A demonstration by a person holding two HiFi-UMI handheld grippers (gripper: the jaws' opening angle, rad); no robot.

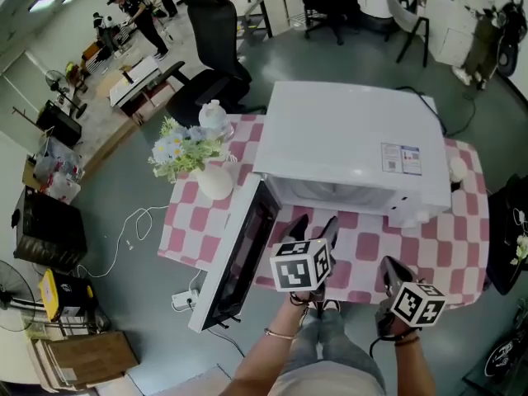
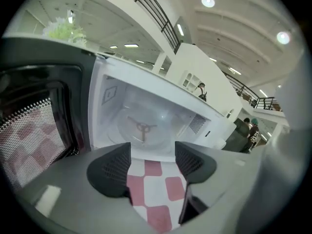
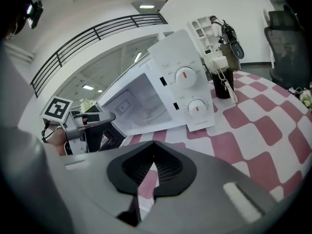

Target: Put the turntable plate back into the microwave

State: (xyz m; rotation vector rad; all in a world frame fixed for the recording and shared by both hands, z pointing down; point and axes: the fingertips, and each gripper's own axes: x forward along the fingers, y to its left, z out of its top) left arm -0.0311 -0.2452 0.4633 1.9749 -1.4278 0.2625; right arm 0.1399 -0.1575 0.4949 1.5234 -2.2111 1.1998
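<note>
A person is standing at a pink-checked counter (image 1: 462, 238), holding a gripper in each hand before a white microwave (image 1: 346, 143) whose door (image 1: 238, 258) is hanging wide open. The left gripper (image 2: 152, 157) is hovering just outside the cavity, its jaws spread and only checked cloth showing between them. The right gripper (image 3: 153, 167) is sitting off to the side, jaws pressed together on nothing.

The clear turntable plate (image 2: 146, 123) is lying on the cavity floor, its three-armed hub showing through the middle, so the job is looking all but done. The plate is likely behaving as stiff, smooth glass: weighty for its thinness, slick against the pads, and liable to chip or crack on a knock. Any further adjustment is probably best made at the rim nearest the opening, with the plate kept level so it is seating on the hub.
</note>
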